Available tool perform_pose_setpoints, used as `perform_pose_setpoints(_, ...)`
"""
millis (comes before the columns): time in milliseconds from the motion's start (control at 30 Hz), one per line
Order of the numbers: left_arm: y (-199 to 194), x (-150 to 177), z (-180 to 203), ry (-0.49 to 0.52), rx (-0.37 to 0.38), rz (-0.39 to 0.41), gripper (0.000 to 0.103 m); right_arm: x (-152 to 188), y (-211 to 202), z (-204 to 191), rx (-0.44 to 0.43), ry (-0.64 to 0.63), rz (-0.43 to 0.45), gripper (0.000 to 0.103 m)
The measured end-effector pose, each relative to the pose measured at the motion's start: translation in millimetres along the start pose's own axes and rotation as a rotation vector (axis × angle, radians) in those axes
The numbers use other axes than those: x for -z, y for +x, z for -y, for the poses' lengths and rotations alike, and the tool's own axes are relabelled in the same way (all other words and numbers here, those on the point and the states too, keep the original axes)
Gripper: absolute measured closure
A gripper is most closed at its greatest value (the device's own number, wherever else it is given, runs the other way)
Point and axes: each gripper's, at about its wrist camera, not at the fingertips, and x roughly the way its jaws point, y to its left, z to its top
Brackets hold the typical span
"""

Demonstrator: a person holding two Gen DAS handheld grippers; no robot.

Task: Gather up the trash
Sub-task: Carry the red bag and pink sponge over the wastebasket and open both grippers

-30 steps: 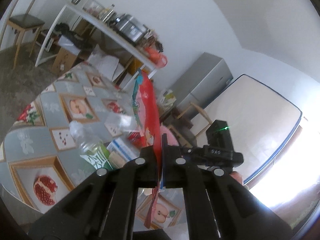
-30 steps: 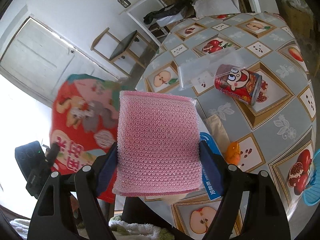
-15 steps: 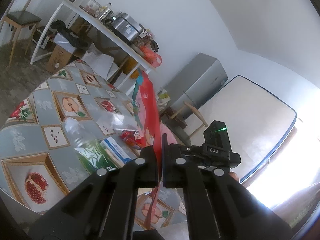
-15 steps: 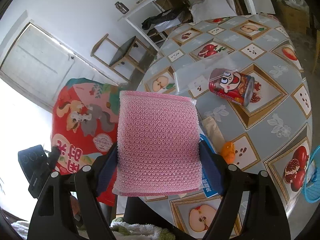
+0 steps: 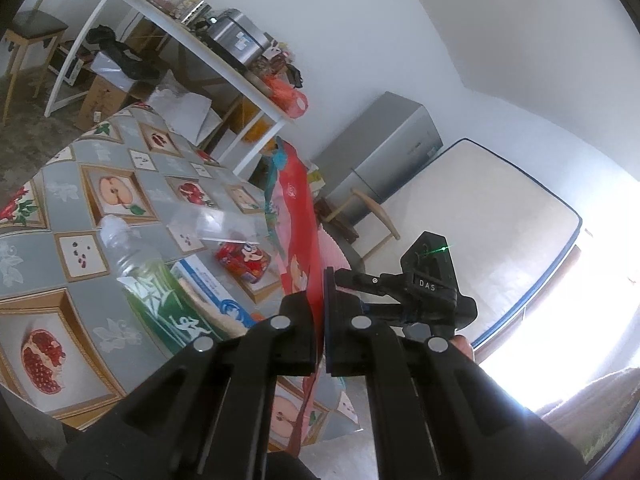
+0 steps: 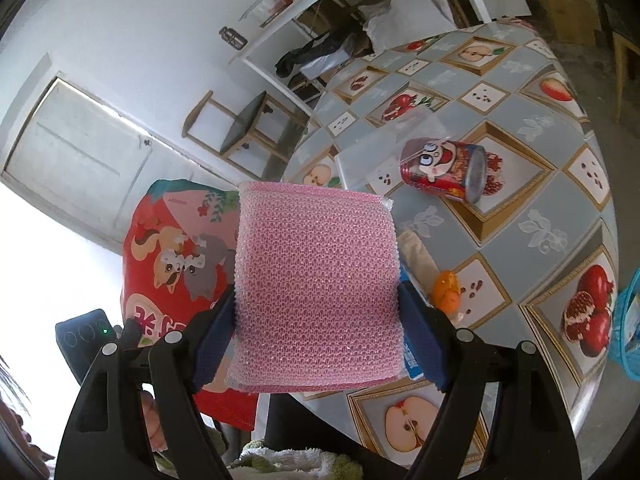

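My left gripper (image 5: 319, 304) is shut on the edge of a flat red snack bag (image 5: 298, 224), held upright above the table's near side. In the right wrist view that same red bag (image 6: 172, 248) with cartoon animals hangs at the left. My right gripper (image 6: 316, 312) is clamped on a pink bubble-wrap pad (image 6: 316, 284), its blue pads pressing both sides. On the fruit-patterned table (image 6: 552, 216) lie a red can (image 6: 444, 172) on its side, a clear plastic bag (image 5: 216, 224), a plastic bottle (image 5: 136, 264), a blue-and-white box (image 5: 212, 288) and an orange scrap (image 6: 446, 286).
A blue basket (image 6: 626, 324) sits at the table's right edge. A white shelf table (image 5: 192, 40) with appliances, cardboard boxes and wooden chairs (image 6: 240, 124) stand beyond. A grey cabinet (image 5: 380, 160) and a leaning mattress (image 5: 480, 220) are at the far wall.
Both grippers have drifted sideways with their loads still held; the table contents slide across both views. The can, bottle and clear bag lie where they were.
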Motion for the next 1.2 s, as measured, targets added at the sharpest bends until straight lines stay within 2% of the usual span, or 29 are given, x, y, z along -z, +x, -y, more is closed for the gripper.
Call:
perform_pose_setpoints(233,19,-2,29,0.051,0.031,-0.037,0.102,16,-37,16,-0.004,0.038,0.087,0.026)
perform_pose_setpoints(400,50,-3,56,0.066,0.071,-0.101,0.102,40,-83,50,0.002,0.116,0.194,0.026)
perform_pose_setpoints(533,90,0,87,0.088,0.142,-0.184,0.102,68,-139,90,0.047,0.21,0.321,0.026)
perform_pose_setpoints(633,131,7,117,0.105,0.189,-0.264,0.102,102,-191,135,0.11,0.318,0.437,0.026)
perform_pose_setpoints(800,217,32,163,0.104,0.243,-0.441,0.102,160,-247,206,0.186,0.506,0.556,0.026)
perform_pose_setpoints(933,293,72,196,0.121,0.23,-0.597,0.102,202,-268,262,0.203,0.65,0.602,0.026)
perform_pose_setpoints(1000,332,96,209,0.151,0.205,-0.669,0.102,212,-268,283,0.201,0.696,0.601,0.026)
perform_pose_setpoints(1200,433,169,209,0.204,0.05,-0.874,0.102,220,-253,345,0.201,0.789,0.577,0.026)
